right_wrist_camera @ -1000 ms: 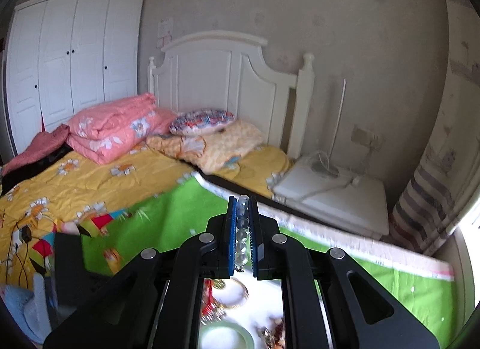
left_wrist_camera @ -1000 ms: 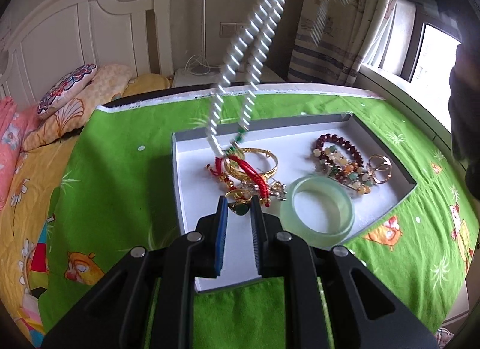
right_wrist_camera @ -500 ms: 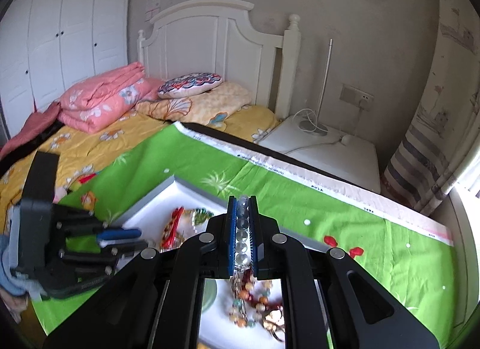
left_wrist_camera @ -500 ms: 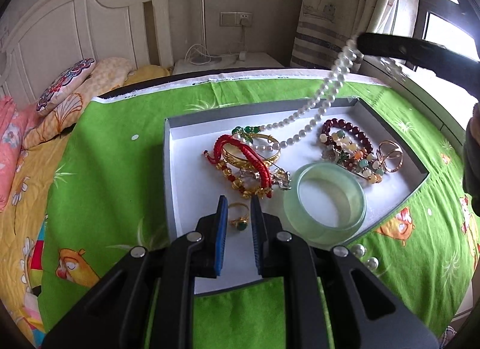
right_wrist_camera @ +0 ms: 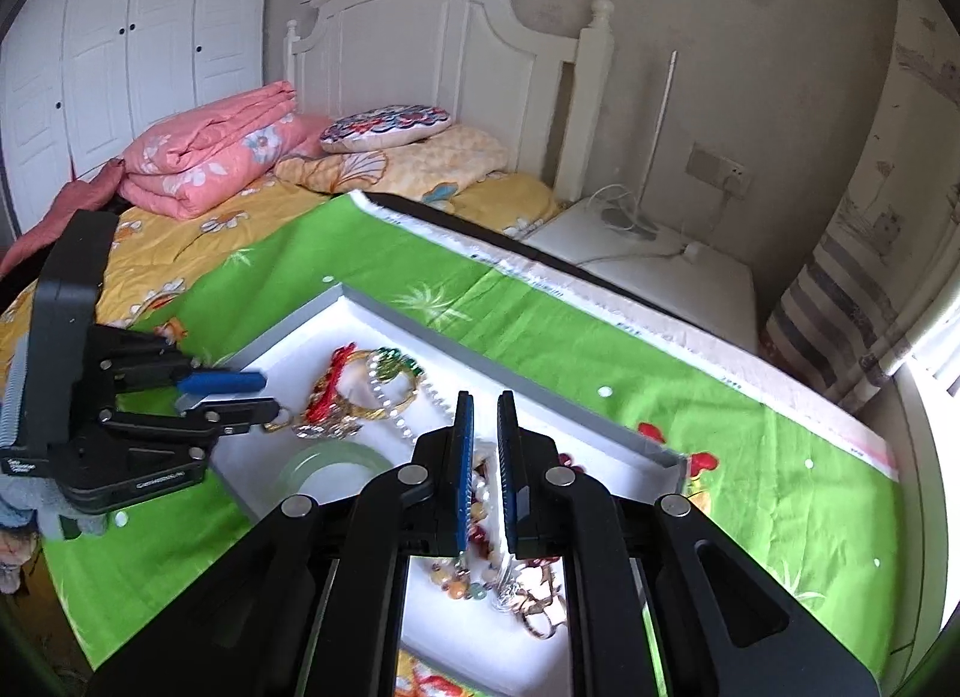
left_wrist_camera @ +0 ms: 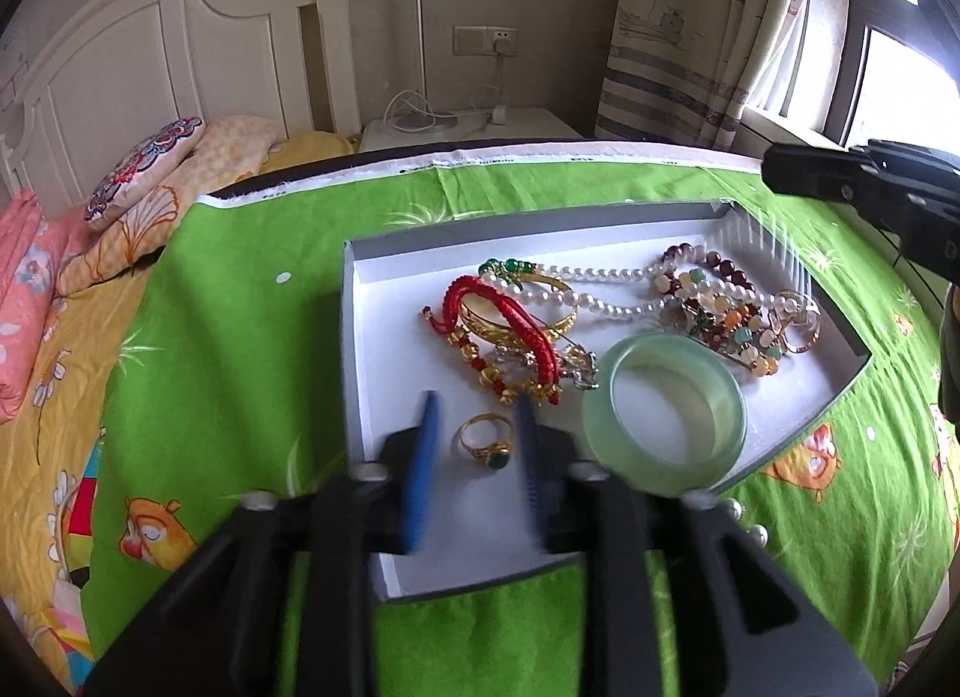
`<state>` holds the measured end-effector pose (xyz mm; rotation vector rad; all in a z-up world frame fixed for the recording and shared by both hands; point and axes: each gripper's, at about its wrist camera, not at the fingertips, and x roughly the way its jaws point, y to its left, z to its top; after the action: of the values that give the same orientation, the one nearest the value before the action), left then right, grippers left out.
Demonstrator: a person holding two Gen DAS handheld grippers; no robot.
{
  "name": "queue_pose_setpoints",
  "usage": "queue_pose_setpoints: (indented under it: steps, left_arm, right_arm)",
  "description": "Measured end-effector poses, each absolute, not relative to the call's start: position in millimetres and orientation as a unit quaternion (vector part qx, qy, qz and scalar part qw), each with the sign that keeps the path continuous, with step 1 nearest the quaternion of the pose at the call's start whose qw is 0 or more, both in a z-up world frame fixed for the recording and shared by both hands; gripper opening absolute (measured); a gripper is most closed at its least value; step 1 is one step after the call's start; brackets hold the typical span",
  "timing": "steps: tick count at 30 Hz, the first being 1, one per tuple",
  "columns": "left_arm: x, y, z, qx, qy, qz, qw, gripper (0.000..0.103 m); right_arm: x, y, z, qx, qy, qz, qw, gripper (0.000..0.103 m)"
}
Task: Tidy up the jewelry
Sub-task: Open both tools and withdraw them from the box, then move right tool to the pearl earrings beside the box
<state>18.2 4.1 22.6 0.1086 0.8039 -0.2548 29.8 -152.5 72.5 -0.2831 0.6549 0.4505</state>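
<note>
- The left hand-held gripper hangs low over the near end of the white tray, jaws parted and empty, with the gold ring lying on the tray floor between the blue pads. The pads look motion-blurred, so their exact spacing is uncertain.
- Judged step: picking up that ring. It lies flat and is small, so the fingertips should come down until they almost touch the tray floor, then close across the band, not the green stone.
- Just right of the ring sits the pale green bangle. Keep the right-hand pad off its wall, or it will slide.
- Just beyond the ring is the tangle of red cord bracelet and gold bangle. Lift straight up to avoid snagging them.
- The pearl necklace lies farther back, draped across the gold bangle and the mixed bead bracelets.
- The right hand-held gripper hovers over the tray's far right end, jaws slightly apart and holding nothing, well apart from the ring.
- The tray rests on a green sheet on the bed.
</note>
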Motion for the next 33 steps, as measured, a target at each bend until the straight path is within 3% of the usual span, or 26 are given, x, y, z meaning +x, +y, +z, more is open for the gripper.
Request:
queue_pose_setpoints:
  steps: [4, 6, 8, 9, 10, 11, 13, 18, 33]
  left_arm:
    - [18, 5, 24, 0.055, 0.387, -0.118, 0.913, 0.042]
    - [18, 6, 25, 0.055, 0.387, -0.116, 0.913, 0.043]
    - [17, 5, 28, 0.057, 0.382, -0.115, 0.915, 0.049]
    - [16, 5, 29, 0.059, 0.378, -0.114, 0.917, 0.060]
    - [14, 4, 32, 0.060, 0.370, -0.110, 0.920, 0.075]
    - [12, 3, 35, 0.062, 0.361, -0.107, 0.925, 0.082]
    - [7, 4, 40, 0.063, 0.345, -0.102, 0.931, 0.093]
    - [-20, 14, 51, 0.064, 0.316, -0.076, 0.943, 0.101]
    - [-111, 39, 24, 0.018, 0.347, -0.074, 0.935, 0.100]
  right_arm:
    - [28, -155, 76, -0.131, 0.320, 0.225, 0.911, 0.010]
    - [27, -154, 80, -0.131, 0.321, 0.229, 0.910, 0.017]
    - [26, -153, 83, -0.135, 0.320, 0.234, 0.908, 0.038]
    - [25, -152, 84, -0.140, 0.319, 0.235, 0.907, 0.046]
    - [23, -151, 84, -0.146, 0.323, 0.238, 0.904, 0.065]
    - [21, -150, 84, -0.152, 0.322, 0.238, 0.904, 0.073]
    - [14, -152, 87, -0.156, 0.312, 0.228, 0.909, 0.072]
    - [-15, -180, 92, -0.100, 0.298, 0.225, 0.922, 0.075]
    - [-106, -186, 8, -0.062, 0.363, 0.224, 0.902, 0.077]
